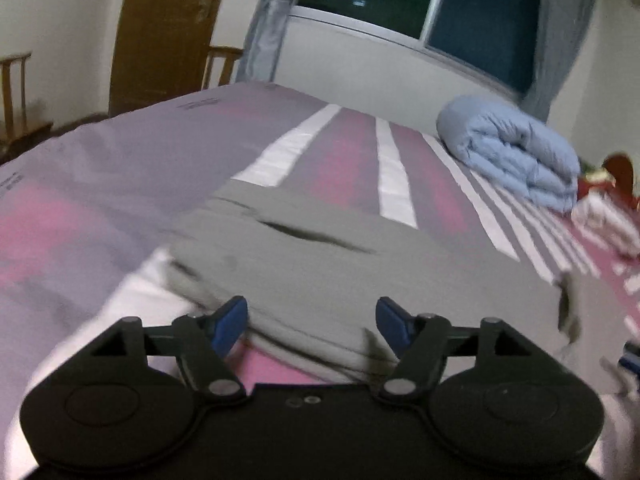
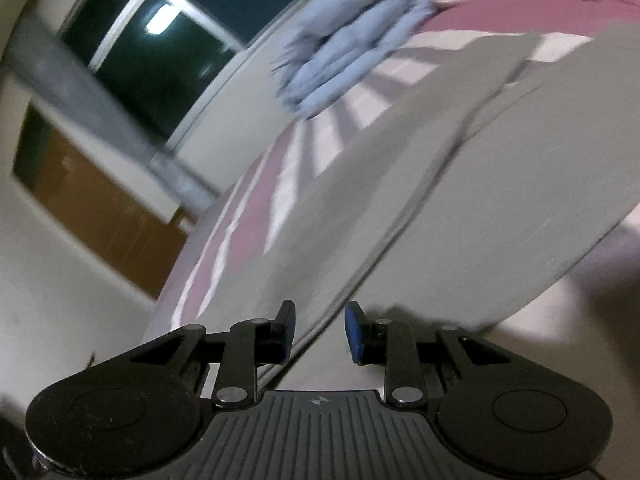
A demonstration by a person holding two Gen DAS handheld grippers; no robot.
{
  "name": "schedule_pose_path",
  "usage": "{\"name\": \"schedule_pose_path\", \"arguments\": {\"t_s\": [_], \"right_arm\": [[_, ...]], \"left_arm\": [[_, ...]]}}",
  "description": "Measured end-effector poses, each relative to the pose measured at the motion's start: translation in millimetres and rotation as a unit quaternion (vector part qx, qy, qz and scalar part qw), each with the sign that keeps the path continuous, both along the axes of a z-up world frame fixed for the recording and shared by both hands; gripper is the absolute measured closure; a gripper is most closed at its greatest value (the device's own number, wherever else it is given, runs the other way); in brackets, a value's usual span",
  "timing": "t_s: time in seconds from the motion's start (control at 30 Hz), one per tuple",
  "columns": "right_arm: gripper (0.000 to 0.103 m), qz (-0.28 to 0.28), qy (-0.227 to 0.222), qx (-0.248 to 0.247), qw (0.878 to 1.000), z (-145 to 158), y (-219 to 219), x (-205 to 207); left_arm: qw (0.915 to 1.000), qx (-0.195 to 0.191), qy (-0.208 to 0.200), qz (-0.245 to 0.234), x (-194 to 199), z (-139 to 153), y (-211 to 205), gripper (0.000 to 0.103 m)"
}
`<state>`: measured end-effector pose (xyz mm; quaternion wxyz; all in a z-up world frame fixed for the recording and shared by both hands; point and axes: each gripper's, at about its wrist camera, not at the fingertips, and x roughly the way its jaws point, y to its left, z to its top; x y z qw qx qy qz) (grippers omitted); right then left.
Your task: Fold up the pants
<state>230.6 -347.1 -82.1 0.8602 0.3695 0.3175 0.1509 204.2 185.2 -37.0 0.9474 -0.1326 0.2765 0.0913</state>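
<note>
The grey pants [image 1: 320,248] lie folded on the bed, their layered near edge just in front of my left gripper [image 1: 312,322]. That gripper is open, its blue pads wide apart on either side of the folded edge and not pressing on it. In the right wrist view the pants [image 2: 460,200] stretch away to the upper right as a long grey band. My right gripper [image 2: 320,330] is open with a narrower gap. A thin edge of the grey cloth runs up through that gap, and the pads stand clear of it. Both views are blurred.
The bed sheet [image 1: 100,168] is pink and grey with white stripes. A rolled light-blue duvet [image 1: 512,156] lies at the far right of the bed, with red and white things [image 1: 604,204] beside it. Beyond the bed are a wooden door [image 1: 168,28], chairs [image 1: 16,92] and a dark window [image 1: 480,12].
</note>
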Motion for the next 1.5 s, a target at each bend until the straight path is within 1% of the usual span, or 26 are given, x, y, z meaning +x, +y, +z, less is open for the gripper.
{"name": "schedule_pose_path", "arguments": {"t_s": [0.07, 0.13, 0.23, 0.27, 0.3, 0.33, 0.4, 0.53, 0.63, 0.67, 0.7, 0.77, 0.87, 0.93, 1.0, 1.07, 1.13, 1.17, 1.2, 1.23, 1.27, 1.3, 1.33, 1.4, 1.47, 1.5], "right_arm": [[0.075, -0.013, 0.008, 0.015, 1.000, -5.0, -11.6, 3.4], [0.075, -0.018, 0.016, 0.025, 0.999, -7.2, -18.0, 10.8], [0.075, -0.021, 0.031, 0.049, 0.998, -13.2, -23.5, 32.0], [0.075, -0.020, 0.038, 0.060, 0.997, -8.2, -18.0, 48.3], [0.075, -0.020, 0.043, 0.072, 0.996, -12.9, -19.7, 51.4], [0.075, -0.018, 0.044, 0.078, 0.996, -9.6, -22.8, 60.5], [0.075, -0.014, 0.042, 0.086, 0.995, -10.9, -23.5, 67.4], [0.075, -0.012, 0.045, 0.086, 0.995, -16.7, -15.1, 86.6], [0.076, -0.010, 0.043, 0.069, 0.997, -14.6, -7.4, 95.5], [0.090, -0.009, 0.041, 0.057, 0.997, -12.1, -3.0, 101.9], [0.095, -0.009, 0.035, 0.044, 0.998, -8.9, -2.3, 99.2], [0.096, -0.010, 0.012, 0.027, 1.000, 1.5, -2.2, 88.2], [0.097, -0.012, -0.022, 0.013, 1.000, 20.8, -9.2, 54.8], [0.097, -0.010, -0.031, 0.011, 0.999, 28.3, -14.1, 31.1], [0.097, -0.007, -0.035, -0.006, 0.999, 31.7, -16.9, 8.5], [0.097, 0.001, -0.011, -0.024, 1.000, 20.4, -17.5, -3.1], [0.097, 0.001, 0.046, -0.050, 0.998, -0.1, -14.4, 7.2], [0.096, 0.003, 0.051, -0.030, 0.998, -8.3, -18.3, 9.6], [0.096, 0.001, 0.053, -0.010, 0.999, -9.5, -23.5, 11.4], [0.088, -0.009, 0.041, -0.007, 0.999, -4.3, -27.6, 10.5], [0.075, -0.026, 0.019, -0.019, 0.999, 4.0, -31.6, 7.8], [0.069, -0.042, -0.002, -0.029, 0.999, 10.7, -37.1, 6.9], [0.066, -0.053, -0.004, -0.025, 0.998, 13.2, -44.8, 11.2], [0.066, -0.075, 0.006, -0.023, 0.997, 13.2, -60.5, 25.5], [0.066, -0.096, 0.004, -0.038, 0.995, 13.1, -73.9, 41.9], [0.066, -0.103, 0.008, -0.033, 0.994, 10.7, -80.1, 53.1]], "left_arm": [[0.9998, 0.019, 0.008, 0.005, 9.4, -7.9, -17.8, 0.040], [0.9990, 0.037, 0.019, 0.016, 19.2, -19.2, -33.1, 0.033], [0.9978, 0.056, 0.020, 0.027, 19.3, -41.4, -45.4, 0.028], [0.9979, 0.054, 0.012, 0.034, 16.0, -45.8, -46.0, 0.027], [0.9981, 0.047, 0.011, 0.037, 14.3, -46.0, -43.2, 0.026], [0.9984, 0.043, 0.013, 0.035, 14.5, -45.0, -40.9, 0.023], [0.9988, 0.038, 0.012, 0.030, 15.6, -46.5, -38.1, 0.020], [0.9991, 0.038, 0.009, 0.020, 15.1, -47.9, -35.6, 0.015], [0.9992, 0.034, 0.007, 0.018, 16.8, -48.6, -35.6, 0.014], [0.9993, 0.033, 0.007, 0.018, 18.0, -48.5, -36.2, 0.014], [0.9993, 0.031, 0.005, 0.017, 17.1, -48.5, -35.5, 0.014], [0.9995, 0.027, 0.003, 0.016, 15.3, -48.5, -34.2, 0.014], [0.9997, 0.021, -0.002, 0.013, 12.5, -48.6, -33.4, 0.014], [0.9998, 0.018, -0.005, 0.011, 11.5, -48.4, -32.0, 0.013], [0.9998, 0.015, -0.006, 0.009, 9.6, -48.3, -30.1, 0.013], [0.9998, 0.016, -0.006, 0.006, 9.6, -48.2, -30.1, 0.013], [0.9999, 0.016, -0.006, 0.003, 9.5, -48.5, -29.9, 0.012], [0.9999, 0.015, -0.007, 0.003, 9.5, -48.4, -29.4, 0.012], [0.9999, 0.014, -0.007, 0.004, 9.4, -48.4, -29.5, 0.012], [0.9999, 0.013, -0.008, 0.004, 9.1, -48.4, -29.3, 0.012], [0.9999, 0.011, -0.010, 0.004, 8.7, -48.3, -28.5, 0.012], [0.9999, 0.008, -0.013, 0.004, 8.3, -48.1, -27.6, 0.012], [0.9999, 0.005, -0.015, 0.004, 8.2, -48.1, -26.6, 0.012], [0.9999, 0.004, -0.016, 0.004, 8.8, -48.0, -26.0, 0.012], [0.9999, 0.005, -0.014, 0.003, 10.1, -48.0, -26.6, 0.011], [0.9999, 0.006, -0.013, 0.003, 11.3, -48.1, -27.4, 0.010]]}}
